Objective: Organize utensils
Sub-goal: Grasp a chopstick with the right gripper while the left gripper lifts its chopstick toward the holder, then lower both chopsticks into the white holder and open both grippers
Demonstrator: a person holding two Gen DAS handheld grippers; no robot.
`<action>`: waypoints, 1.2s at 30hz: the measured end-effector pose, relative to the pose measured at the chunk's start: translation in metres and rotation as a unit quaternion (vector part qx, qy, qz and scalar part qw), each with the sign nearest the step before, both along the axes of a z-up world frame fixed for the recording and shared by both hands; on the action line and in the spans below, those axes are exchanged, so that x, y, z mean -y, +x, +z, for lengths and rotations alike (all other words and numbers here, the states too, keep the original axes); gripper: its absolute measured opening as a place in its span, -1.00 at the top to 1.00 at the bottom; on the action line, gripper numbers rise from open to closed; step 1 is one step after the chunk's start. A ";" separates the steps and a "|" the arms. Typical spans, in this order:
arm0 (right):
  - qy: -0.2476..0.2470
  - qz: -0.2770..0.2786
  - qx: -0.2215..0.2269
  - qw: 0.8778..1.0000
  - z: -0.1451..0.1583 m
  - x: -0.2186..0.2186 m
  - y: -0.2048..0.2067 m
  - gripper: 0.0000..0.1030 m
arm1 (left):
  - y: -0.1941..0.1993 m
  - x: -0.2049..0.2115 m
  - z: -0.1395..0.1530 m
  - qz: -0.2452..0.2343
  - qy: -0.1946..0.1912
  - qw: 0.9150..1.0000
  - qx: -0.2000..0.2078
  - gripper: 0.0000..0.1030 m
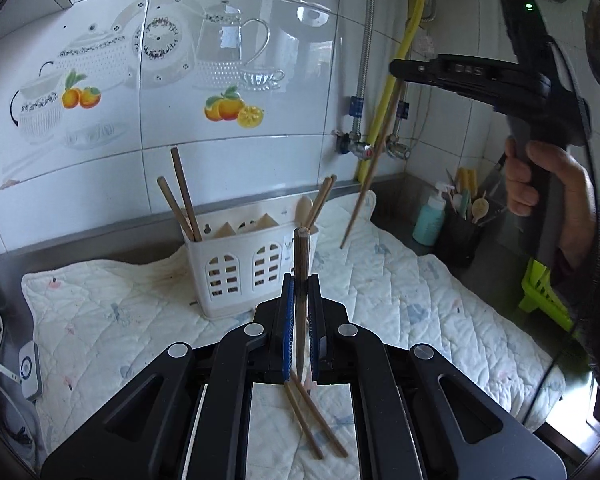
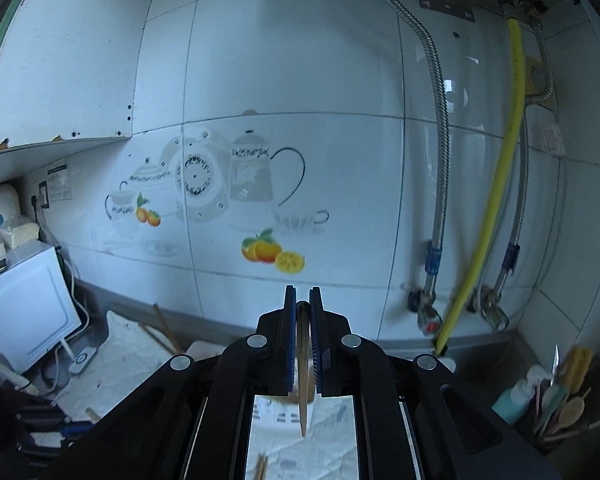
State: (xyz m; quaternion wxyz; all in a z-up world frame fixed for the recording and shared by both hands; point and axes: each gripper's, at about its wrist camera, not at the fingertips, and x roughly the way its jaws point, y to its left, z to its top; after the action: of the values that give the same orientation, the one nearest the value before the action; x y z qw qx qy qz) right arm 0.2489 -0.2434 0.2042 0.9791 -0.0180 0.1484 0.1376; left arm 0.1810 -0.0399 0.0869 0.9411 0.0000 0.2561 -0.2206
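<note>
Left tongs [image 1: 301,280] clamped on an upright chopstick [image 1: 300,264], right tongs [image 2: 302,300] raised, pinching another chopstick [image 2: 302,384].

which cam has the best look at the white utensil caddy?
Left wrist. The white utensil caddy stands whole on the quilted mat, compartments and chopsticks visible, just beyond the left gripper. Right wrist view catches only a blurred sliver of it below and behind the right gripper, mostly hidden by the fingers.

Left gripper [image 1: 301,280] clamping an upright chopstick [image 1: 301,264], white utensil caddy [image 1: 246,268] behind (chopsticks inside)
</note>
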 end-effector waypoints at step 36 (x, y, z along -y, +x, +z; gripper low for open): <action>-0.004 0.020 -0.042 0.999 -0.055 0.008 0.037 0.77 | 0.122 -0.001 0.098 0.105 0.010 0.987 0.122 0.91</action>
State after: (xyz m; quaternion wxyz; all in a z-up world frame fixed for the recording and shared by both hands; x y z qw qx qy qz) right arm 0.2856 -0.2510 0.1495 0.9690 -0.0192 0.1898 0.1570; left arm 0.3030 -0.0388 0.1850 0.9832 0.0092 0.1406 -0.1162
